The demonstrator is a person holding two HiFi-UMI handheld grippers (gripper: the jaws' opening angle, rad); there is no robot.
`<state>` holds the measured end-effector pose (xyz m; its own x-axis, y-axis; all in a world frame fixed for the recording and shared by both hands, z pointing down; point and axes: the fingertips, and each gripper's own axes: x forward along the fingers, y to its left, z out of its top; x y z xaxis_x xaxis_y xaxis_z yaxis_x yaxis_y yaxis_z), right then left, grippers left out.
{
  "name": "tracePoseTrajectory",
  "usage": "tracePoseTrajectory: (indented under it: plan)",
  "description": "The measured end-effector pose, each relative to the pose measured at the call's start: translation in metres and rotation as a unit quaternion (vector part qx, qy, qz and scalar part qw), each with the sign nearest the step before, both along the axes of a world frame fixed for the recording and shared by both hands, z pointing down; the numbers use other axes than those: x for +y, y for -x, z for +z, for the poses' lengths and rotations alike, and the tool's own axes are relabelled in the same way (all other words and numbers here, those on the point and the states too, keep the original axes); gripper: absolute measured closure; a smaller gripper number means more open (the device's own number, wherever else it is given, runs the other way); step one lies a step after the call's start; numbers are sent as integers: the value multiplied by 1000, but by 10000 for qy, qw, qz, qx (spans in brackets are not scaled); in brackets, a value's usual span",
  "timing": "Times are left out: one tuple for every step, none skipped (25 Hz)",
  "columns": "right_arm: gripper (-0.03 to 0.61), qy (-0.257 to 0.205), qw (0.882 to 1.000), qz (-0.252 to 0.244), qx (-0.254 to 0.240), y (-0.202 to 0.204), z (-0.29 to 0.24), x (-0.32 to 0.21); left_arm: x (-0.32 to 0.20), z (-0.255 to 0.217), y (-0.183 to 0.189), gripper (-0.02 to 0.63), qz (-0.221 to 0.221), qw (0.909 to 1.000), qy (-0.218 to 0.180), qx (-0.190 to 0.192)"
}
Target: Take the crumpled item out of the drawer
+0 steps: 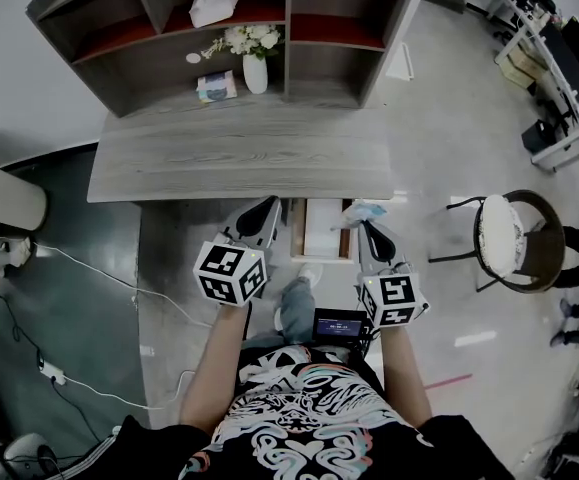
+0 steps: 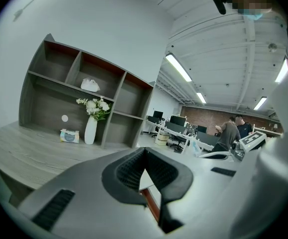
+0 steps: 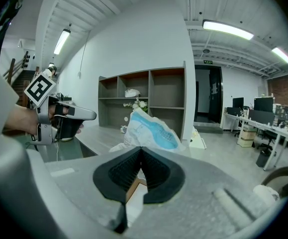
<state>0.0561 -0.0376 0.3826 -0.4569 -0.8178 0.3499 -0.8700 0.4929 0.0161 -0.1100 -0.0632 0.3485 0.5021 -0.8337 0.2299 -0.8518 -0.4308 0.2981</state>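
Right gripper [image 3: 142,150] fingers [image 3: 126,171] pinch crumpled item [image 3: 151,131] from below

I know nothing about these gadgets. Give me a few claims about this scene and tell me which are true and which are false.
1. The right gripper holds a crumpled white and blue item. True.
2. The left gripper grips something too. False: its jaws are together with nothing between them.
3. The drawer under the desk is pushed shut. False: it stands open.
4. A white vase with flowers stands in the shelf unit. True.
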Motion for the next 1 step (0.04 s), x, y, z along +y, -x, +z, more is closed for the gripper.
tracePoseTrajectory:
  plan:
    - [572, -5, 10000, 0, -2, -1, 0, 1, 1, 0, -1, 614, 1, 10000, -2, 1]
